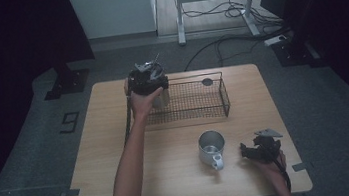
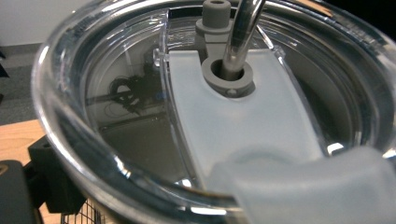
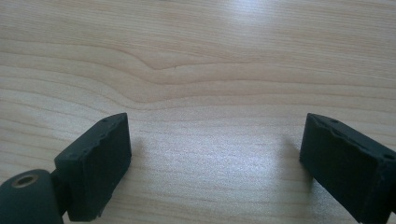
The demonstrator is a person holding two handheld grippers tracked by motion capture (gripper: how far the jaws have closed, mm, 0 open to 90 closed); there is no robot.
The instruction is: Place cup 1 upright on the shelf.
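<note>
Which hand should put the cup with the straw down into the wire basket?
The left. The left gripper already has the tumbler at the basket's left end. The right gripper rests open over bare table, far from it.

The tumbler [image 1: 162, 98] stands upright at the left end of the wire basket [image 1: 215, 98], at the far side of the table [image 1: 99, 157]; whether it rests on the basket floor or hangs just above it is hard to tell. Its clear lid [image 2: 70, 121] carries a frosted sliding tab [image 2: 233, 126] and a grey grommet, through which a metal straw [image 2: 243, 32] passes at a slight tilt. The metal mug [image 1: 211, 149] stands upright near the table's front right, handle toward the person.
</note>
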